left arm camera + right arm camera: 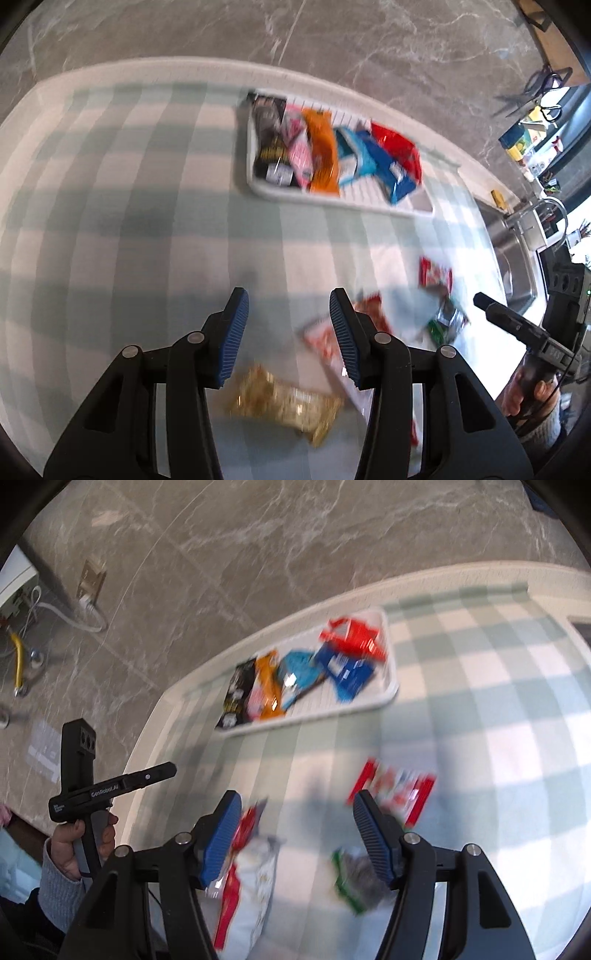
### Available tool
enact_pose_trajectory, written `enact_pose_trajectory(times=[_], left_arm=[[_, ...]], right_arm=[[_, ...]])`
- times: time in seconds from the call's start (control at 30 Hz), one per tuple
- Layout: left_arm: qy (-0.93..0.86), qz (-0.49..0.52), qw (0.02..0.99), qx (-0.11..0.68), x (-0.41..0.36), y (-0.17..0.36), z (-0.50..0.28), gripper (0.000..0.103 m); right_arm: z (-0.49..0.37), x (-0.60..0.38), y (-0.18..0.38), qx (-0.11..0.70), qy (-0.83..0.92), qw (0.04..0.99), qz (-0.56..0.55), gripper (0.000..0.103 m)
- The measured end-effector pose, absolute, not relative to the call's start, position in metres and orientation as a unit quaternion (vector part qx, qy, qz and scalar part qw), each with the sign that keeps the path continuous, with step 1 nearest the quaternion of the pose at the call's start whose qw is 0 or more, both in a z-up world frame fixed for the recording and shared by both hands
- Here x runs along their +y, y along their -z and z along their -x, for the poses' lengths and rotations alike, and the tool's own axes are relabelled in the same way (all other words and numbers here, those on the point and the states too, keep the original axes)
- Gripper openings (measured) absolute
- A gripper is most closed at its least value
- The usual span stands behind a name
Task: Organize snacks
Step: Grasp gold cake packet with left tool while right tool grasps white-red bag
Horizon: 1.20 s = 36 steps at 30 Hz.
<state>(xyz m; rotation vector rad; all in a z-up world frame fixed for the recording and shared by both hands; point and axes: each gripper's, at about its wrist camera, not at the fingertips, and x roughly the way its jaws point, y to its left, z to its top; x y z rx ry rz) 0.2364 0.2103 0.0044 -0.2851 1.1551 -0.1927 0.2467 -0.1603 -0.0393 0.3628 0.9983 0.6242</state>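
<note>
1. Our left claw (289,338) is spread with nothing between its pads. Just under and slightly ahead of it lies the gold snack pack (282,404), its long axis running crosswise to the fingers, so we judge a wrist roll may be needed before a pinch.
2. Our right claw (297,836) is also spread and empty. A red-and-white bag (247,878) lies beneath its left finger, running lengthwise along the fingers; a green-and-silver pack (351,880) lies under its right finger.
3. A little ahead of the right claw sits a red pack (395,794), so we judge the right hand is nearer to it than the left.
4. Well ahead of both claws stands the white tray (266,188), already holding a row of snacks leaning side by side; bare tray floor shows at its near end, right of the blue pack.
5. Only the left view shows the gold pack; only the right view shows the hand (79,840) holding the left tool. Blur hides all labels.
</note>
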Motion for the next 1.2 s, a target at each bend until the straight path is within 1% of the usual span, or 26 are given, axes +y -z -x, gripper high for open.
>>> enact_pose_trajectory(times=[0.2,0.5,0.9,1.2], left_arm=[[0.074,0.152,0.806,0.567,0.213,0.013,-0.195,0.044],[0.05,0.183,0.78,0.596,0.214,0.036,-0.157,0.044],[0.045,0.204,0.77,0.603,0.204,0.052,-0.166,0.044],[0.043,0.158,0.779,0.605,0.192,0.056,-0.182,0.044]], right_arm=[[-0.22,-0.134,0.057,0.495,-0.319,0.795,-0.146,0.067],[-0.196,-0.105,0.073,0.519,-0.345,0.775,-0.102,0.068],[-0.181,-0.082,0.088,0.537,-0.356,0.763,-0.052,0.068],[-0.177,-0.071,0.092,0.543,-0.351,0.763,-0.019,0.068]])
